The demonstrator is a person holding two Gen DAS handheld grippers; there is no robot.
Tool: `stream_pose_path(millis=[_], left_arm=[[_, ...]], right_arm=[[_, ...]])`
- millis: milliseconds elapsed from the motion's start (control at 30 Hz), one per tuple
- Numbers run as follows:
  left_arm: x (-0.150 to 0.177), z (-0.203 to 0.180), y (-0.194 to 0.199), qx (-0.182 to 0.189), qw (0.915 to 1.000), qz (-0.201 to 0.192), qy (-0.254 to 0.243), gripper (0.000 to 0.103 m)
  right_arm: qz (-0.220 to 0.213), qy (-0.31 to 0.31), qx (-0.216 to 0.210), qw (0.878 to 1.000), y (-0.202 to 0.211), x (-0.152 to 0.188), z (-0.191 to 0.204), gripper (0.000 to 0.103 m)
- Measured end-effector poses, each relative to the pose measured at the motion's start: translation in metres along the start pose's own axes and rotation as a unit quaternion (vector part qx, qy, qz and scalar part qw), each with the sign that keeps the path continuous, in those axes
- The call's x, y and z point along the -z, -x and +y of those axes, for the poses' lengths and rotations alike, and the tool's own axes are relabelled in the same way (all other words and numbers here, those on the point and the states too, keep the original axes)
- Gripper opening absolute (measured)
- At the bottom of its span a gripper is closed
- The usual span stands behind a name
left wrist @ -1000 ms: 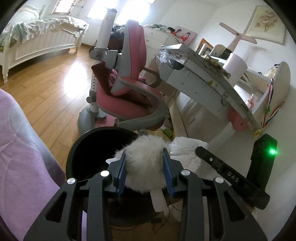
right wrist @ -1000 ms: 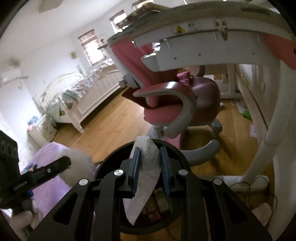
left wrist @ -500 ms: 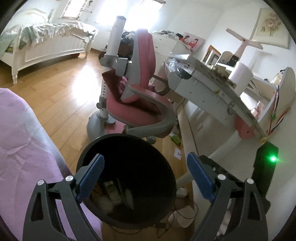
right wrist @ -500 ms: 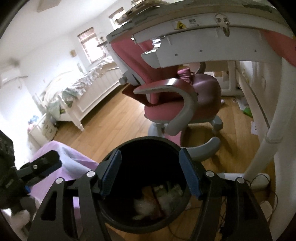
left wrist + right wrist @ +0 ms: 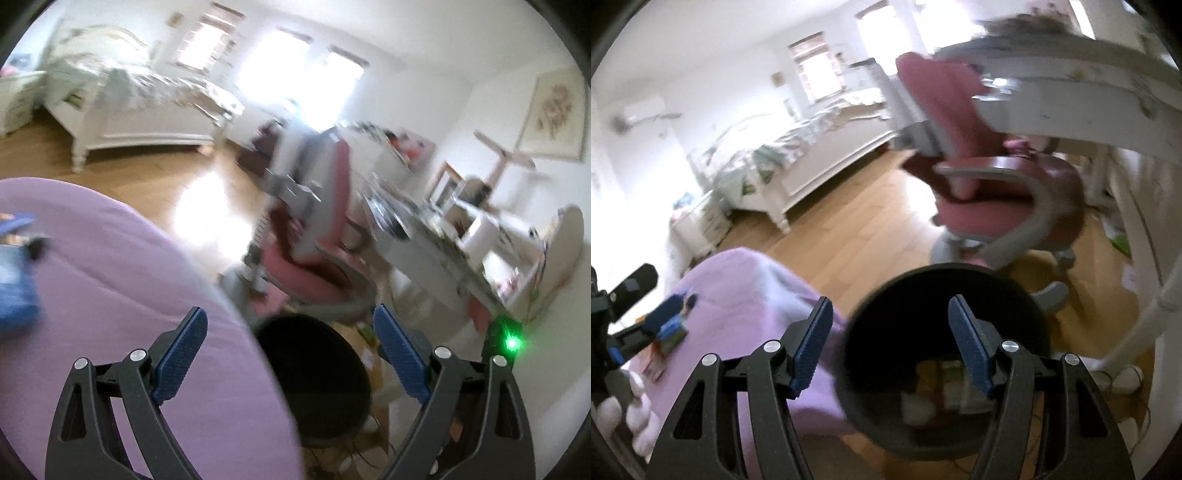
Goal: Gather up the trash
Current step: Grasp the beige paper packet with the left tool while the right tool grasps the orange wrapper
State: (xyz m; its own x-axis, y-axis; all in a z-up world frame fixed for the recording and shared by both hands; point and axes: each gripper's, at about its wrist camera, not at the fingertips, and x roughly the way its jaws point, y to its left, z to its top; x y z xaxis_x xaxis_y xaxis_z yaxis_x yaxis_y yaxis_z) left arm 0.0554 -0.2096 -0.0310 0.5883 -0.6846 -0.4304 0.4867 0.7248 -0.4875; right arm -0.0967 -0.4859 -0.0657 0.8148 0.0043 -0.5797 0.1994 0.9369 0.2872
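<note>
Now, left gripper (image 5: 290, 314): jaws have just been opening and stand wide apart, with nothing between the blue pads (image 5: 181, 350). It hangs over the edge of the purple cover (image 5: 110, 277), beside the bin.
Right gripper (image 5: 890, 301): jaws have just been opening too and are apart and empty, aimed down into the bin's mouth.
Bin (image 5: 923, 275): black, round and upright on the wood floor, right up against the purple cover. It sits below and just ahead of both grippers.
Trash already in: a pale fluffy lump (image 5: 916, 406) and some crumpled wrappers (image 5: 945, 384) lie at the bottom, too blurred to name further.
Trash likely left: a small blue-and-green carton (image 5: 670, 321) and a flat packet (image 5: 653, 365) lie on the cover, well apart from the bin. Whether they are rubbish is a guess.
Handling, as judged: these should be light, thin-walled and easy to crush. Wrappers will be slick and floppy, nothing fragile.
Where to grip: probably across the carton's narrow faces near its middle. A flat packet is better pinched by a raised edge.
Surface: the bedding is soft and will give, so a pad could catch the fabric along with the packet.
Surroundings: a pink chair (image 5: 990, 206) and a white desk (image 5: 1071, 107) stand behind the bin.
</note>
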Motion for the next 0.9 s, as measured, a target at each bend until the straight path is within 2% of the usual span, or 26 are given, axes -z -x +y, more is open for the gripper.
stream_pose_path(millis=[100,200,233,300,367,433,500,567,633,700,800,900], left_arm=[[-0.008,0.037,0.042,-0.04,0.9983,-0.038,0.02,0.091],[-0.013,0.083,0.087,-0.09,0.9922,-0.073,0.046,0.091],[-0.013,0.106,0.108,-0.118,0.9869,-0.091,0.063,0.091],[-0.012,0.138,0.132,-0.145,0.9788,-0.109,0.094,0.091],[-0.011,0.178,0.155,-0.173,0.9674,-0.119,0.141,0.091],[-0.012,0.211,0.164,-0.195,0.9594,-0.11,0.171,0.09],[-0.012,0.238,0.162,-0.198,0.955,-0.092,0.2,0.089],[-0.012,0.254,0.153,-0.192,0.9534,-0.075,0.221,0.089],[-0.018,0.259,0.144,-0.191,0.9545,-0.061,0.221,0.089],[-0.023,0.261,0.136,-0.198,0.9557,-0.049,0.212,0.089],[-0.024,0.265,0.128,-0.229,0.952,-0.031,0.201,0.089],[-0.021,0.269,0.128,-0.253,0.9503,-0.019,0.181,0.079]], right_arm=[[0.015,0.028,-0.036,0.999,-0.011,0.0,0.044,0.065],[0.032,0.054,-0.076,0.995,-0.02,0.001,0.088,0.065],[0.037,0.062,-0.088,0.994,-0.022,0.001,0.101,0.065],[0.051,0.082,-0.127,0.987,-0.028,0.002,0.138,0.065],[0.065,0.096,-0.164,0.98,-0.034,0.003,0.174,0.073],[0.082,0.104,-0.201,0.971,-0.041,0.003,0.207,0.076],[0.11,0.103,-0.249,0.957,-0.049,0.005,0.245,0.076],[0.128,0.101,-0.276,0.947,-0.057,0.006,0.279,0.076],[0.141,0.111,-0.29,0.94,-0.063,0.008,0.311,0.076],[0.154,0.122,-0.295,0.935,-0.073,0.009,0.34,0.076],[0.173,0.124,-0.291,0.933,-0.089,0.009,0.371,0.076],[0.183,0.132,-0.269,0.937,-0.106,0.012,0.391,0.076]])
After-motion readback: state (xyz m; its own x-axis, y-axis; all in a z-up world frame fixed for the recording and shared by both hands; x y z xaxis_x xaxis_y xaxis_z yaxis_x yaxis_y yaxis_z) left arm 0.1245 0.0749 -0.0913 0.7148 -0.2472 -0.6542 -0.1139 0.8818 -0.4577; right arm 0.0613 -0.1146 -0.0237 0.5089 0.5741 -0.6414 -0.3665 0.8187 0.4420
